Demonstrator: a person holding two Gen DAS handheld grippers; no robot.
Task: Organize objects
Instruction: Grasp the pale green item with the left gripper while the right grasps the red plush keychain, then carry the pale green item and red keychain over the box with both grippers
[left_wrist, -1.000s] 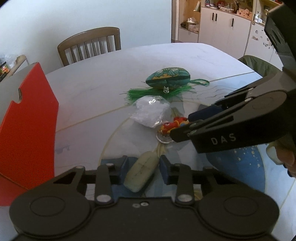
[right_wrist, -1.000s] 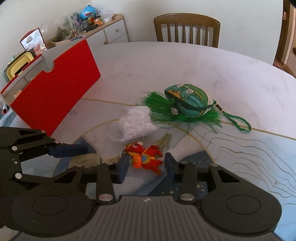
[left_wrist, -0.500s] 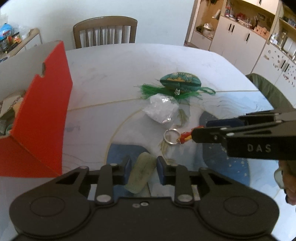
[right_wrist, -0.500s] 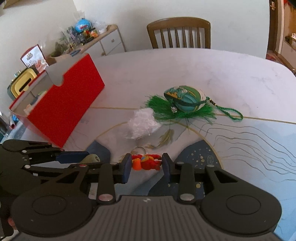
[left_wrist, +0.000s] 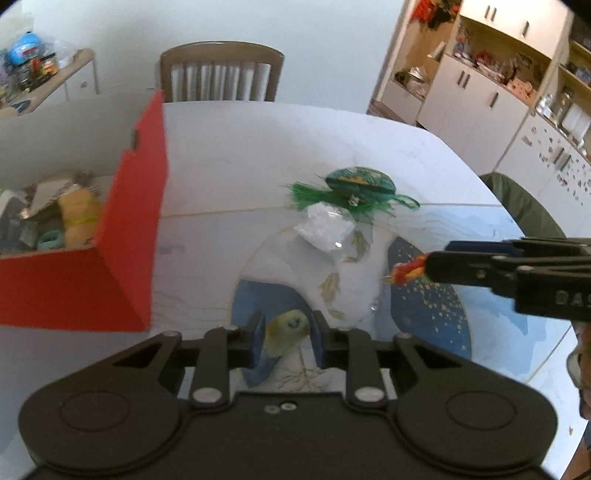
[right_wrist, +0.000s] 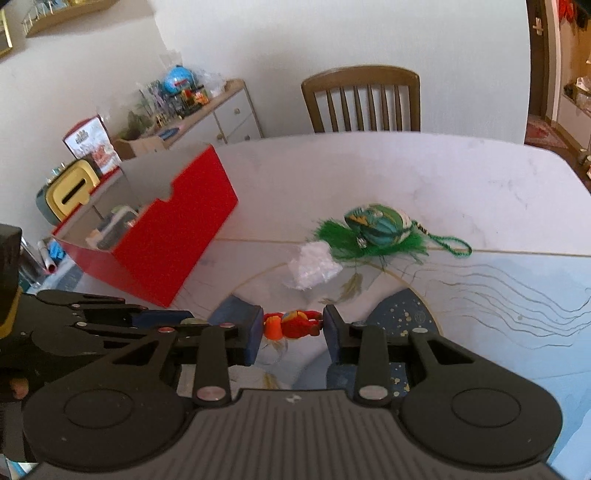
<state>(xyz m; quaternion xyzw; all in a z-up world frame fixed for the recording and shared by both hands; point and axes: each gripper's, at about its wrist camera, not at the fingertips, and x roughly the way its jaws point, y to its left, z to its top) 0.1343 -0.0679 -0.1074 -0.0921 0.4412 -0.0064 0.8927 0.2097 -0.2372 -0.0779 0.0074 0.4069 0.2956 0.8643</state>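
Note:
My left gripper (left_wrist: 287, 338) is shut on a pale yellow-green soft object (left_wrist: 286, 330) and holds it above the table. My right gripper (right_wrist: 293, 330) is shut on a red and orange toy keychain (right_wrist: 291, 326), lifted off the table; it also shows in the left wrist view (left_wrist: 408, 271). An open red box (left_wrist: 110, 236) with several items inside stands at the left; it also shows in the right wrist view (right_wrist: 166, 236). A green sachet with a tassel (right_wrist: 375, 227) and a clear plastic bag (right_wrist: 312, 264) lie on the table.
A white table with a blue pattern (right_wrist: 480, 280) carries everything. A wooden chair (right_wrist: 362, 99) stands at the far edge. A cluttered sideboard (right_wrist: 184, 107) is at the back left, white cabinets (left_wrist: 480, 88) at the right.
Both grippers have risen off the table with their objects. The keychain's ring left the table. The left view now looks into the red box.

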